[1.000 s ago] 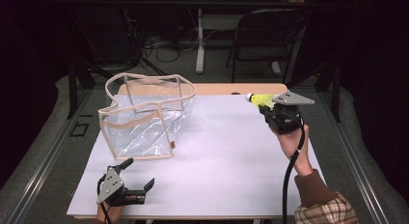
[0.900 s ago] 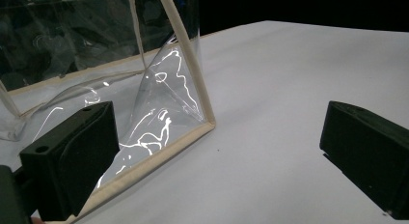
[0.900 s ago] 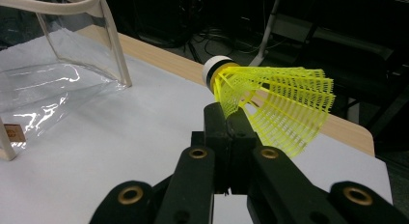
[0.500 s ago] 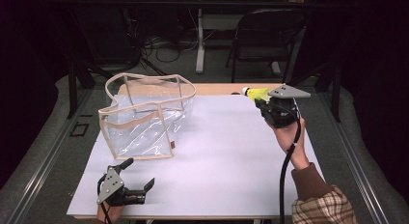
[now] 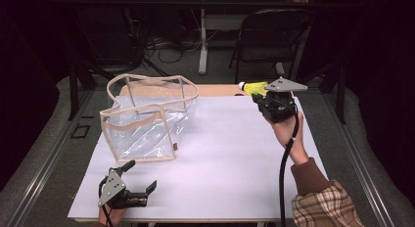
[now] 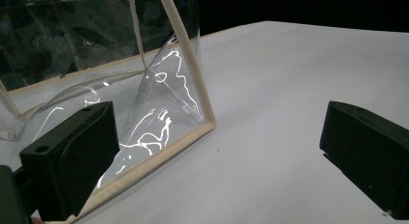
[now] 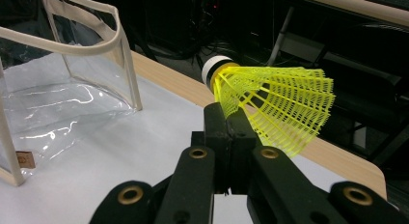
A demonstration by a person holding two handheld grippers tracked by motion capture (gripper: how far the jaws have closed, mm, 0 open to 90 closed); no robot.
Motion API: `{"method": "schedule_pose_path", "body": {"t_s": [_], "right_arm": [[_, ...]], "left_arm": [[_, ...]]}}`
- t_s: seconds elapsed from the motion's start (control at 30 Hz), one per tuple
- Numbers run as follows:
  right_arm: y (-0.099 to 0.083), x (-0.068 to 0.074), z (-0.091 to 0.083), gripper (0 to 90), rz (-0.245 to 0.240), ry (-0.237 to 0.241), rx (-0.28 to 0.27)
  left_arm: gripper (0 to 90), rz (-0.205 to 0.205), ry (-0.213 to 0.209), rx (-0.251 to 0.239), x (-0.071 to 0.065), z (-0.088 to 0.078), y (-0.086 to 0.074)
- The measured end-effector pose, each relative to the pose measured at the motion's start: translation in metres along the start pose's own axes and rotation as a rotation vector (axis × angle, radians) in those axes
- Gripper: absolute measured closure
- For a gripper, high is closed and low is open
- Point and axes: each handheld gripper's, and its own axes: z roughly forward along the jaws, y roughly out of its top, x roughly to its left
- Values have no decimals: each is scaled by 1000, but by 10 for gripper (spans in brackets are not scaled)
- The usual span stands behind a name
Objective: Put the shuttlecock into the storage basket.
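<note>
A yellow shuttlecock (image 5: 253, 87) with a white cork is pinched by its mesh skirt (image 7: 270, 105) in my right gripper (image 5: 262, 96), which is shut on it and held above the table's far right part. A clear plastic bag (image 5: 147, 117) with beige trim stands open-topped on the white table top (image 5: 230, 158) at the left. My left gripper (image 5: 142, 180) rests near the front left edge with its jaws wide apart. In the left gripper view the bag's corner (image 6: 193, 118) lies just ahead of the left jaw, nothing between the pads.
A bare wooden strip (image 5: 215, 90) runs along the table's far edge behind the white sheet. A dark chair (image 5: 274, 36) and cables stand beyond the table. The right gripper's black cable (image 5: 284, 173) hangs down along the forearm.
My right gripper has lifted a little with the shuttlecock and shifted slightly left, toward the bag. The left gripper has stayed where it was.
</note>
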Motion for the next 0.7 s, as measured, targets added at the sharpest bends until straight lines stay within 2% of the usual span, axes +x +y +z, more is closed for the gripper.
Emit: {"method": "schedule_pose_path", "body": {"t_s": [0.7], "right_arm": [[13, 12, 14, 900, -27, 35, -2]], "left_arm": [[1, -1, 0, 0, 0, 0, 0]]}}
